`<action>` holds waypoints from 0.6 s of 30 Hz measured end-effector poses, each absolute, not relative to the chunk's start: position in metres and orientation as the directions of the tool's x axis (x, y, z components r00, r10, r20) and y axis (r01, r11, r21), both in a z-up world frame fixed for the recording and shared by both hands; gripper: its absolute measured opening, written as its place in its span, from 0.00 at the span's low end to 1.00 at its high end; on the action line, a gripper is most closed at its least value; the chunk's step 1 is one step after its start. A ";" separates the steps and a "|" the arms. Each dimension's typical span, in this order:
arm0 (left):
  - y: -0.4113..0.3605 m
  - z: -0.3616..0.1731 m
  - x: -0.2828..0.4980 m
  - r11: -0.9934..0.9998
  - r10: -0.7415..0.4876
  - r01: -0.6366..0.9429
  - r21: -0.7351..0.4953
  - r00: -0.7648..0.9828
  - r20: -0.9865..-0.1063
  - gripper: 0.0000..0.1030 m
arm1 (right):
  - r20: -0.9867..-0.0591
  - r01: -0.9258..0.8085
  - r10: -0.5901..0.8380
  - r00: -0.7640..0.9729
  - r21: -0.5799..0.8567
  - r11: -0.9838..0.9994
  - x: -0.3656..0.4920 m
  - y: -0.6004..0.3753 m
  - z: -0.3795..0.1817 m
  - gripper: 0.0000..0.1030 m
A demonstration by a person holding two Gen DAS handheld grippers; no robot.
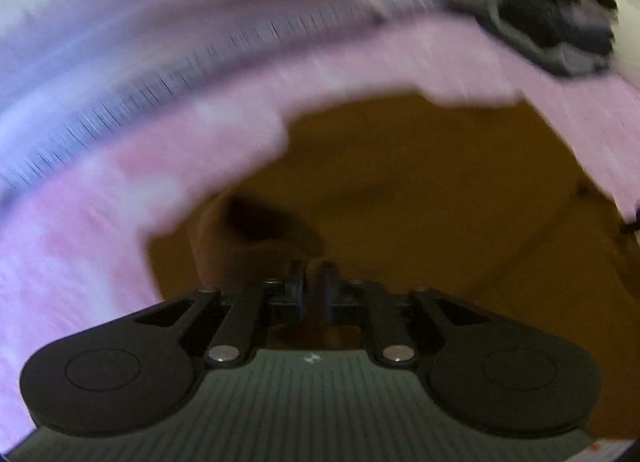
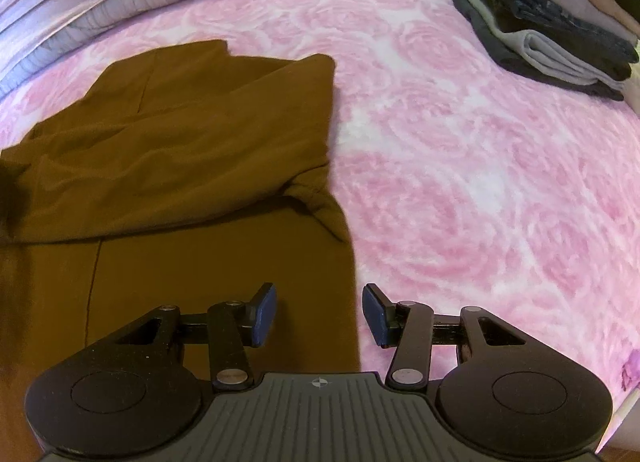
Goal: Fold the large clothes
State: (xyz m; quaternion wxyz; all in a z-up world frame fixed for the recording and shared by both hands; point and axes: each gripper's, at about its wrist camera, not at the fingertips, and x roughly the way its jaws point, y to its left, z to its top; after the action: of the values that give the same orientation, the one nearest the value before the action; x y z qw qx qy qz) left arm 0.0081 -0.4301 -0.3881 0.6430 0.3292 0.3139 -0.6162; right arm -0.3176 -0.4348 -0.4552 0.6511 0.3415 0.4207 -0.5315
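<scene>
Garment (image 2: 192, 165) in brown, soft and limp, lies partly folded on a pink rose-patterned bedspread (image 2: 460, 165). The right gripper (image 2: 319, 314) hovers open-jawed over its right edge, the likeliest place to pinch; the left gripper (image 1: 314, 282) looks nearly closed, its catch unclear.

Matte black left hand-held gripper (image 1: 314, 282): round-lobed linkage arms, silver pivot pins, grey ribbed body behind. Same on the right hand-held gripper (image 2: 319, 316), with blue rubber pads (image 2: 266, 314) on its fingers and a small crosshair mark on the ribbed body.
</scene>
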 end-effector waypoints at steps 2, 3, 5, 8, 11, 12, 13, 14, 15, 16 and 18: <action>-0.429 -0.403 0.014 0.057 -0.523 0.997 -0.057 -0.019 -0.852 0.16 | -0.911 0.979 -0.404 0.080 -0.004 0.202 -0.323 -0.437 -0.454 0.44; -0.426 -0.403 0.020 0.089 -0.536 0.991 -0.102 -0.038 -0.843 0.18 | -0.912 0.980 -0.404 0.075 -0.009 0.201 -0.327 -0.438 -0.454 0.44; -0.421 -0.392 0.035 0.130 -0.556 0.971 -0.200 -0.095 -0.826 0.26 | -0.910 0.981 -0.409 0.069 -0.012 0.193 -0.333 -0.440 -0.454 0.44; -0.404 -0.359 0.056 0.096 -0.660 0.930 -0.354 -0.207 -0.722 0.26 | -0.907 0.986 -0.415 0.073 0.002 0.169 -0.339 -0.444 -0.453 0.44; -0.401 -0.344 0.070 0.119 -0.730 0.921 -0.372 -0.172 -0.661 0.26 | -0.899 0.986 -0.423 0.113 0.047 0.163 -0.336 -0.448 -0.451 0.44; -0.406 -0.346 0.075 0.149 -0.745 0.920 -0.362 -0.136 -0.653 0.26 | -0.893 0.983 -0.431 0.131 0.060 0.174 -0.331 -0.451 -0.451 0.44; -0.413 -0.352 0.078 0.183 -0.739 0.917 -0.355 -0.110 -0.665 0.26 | -0.887 0.980 -0.440 0.143 0.066 0.187 -0.326 -0.453 -0.451 0.44; -0.423 -0.360 0.078 0.204 -0.716 0.916 -0.345 -0.101 -0.691 0.26 | -0.881 0.977 -0.448 0.153 0.068 0.201 -0.320 -0.456 -0.451 0.44; -0.434 -0.373 0.076 0.201 -0.693 0.922 -0.330 -0.104 -0.713 0.26 | -0.875 0.973 -0.457 0.162 0.065 0.220 -0.312 -0.461 -0.453 0.44; -0.444 -0.386 0.072 0.199 -0.668 0.934 -0.295 -0.091 -0.739 0.25 | -0.868 0.970 -0.467 0.168 0.062 0.234 -0.305 -0.465 -0.453 0.44; -0.461 -0.410 0.056 0.198 -0.599 0.961 -0.190 -0.035 -0.800 0.21 | -0.851 0.964 -0.492 0.185 0.061 0.257 -0.294 -0.476 -0.454 0.44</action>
State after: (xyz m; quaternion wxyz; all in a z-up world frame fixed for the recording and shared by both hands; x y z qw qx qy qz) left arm 0.0564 -0.4606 -0.4103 0.6580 0.2226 0.4077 -0.5927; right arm -0.2943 -0.4757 -0.4545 0.7007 0.3185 0.3709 -0.5197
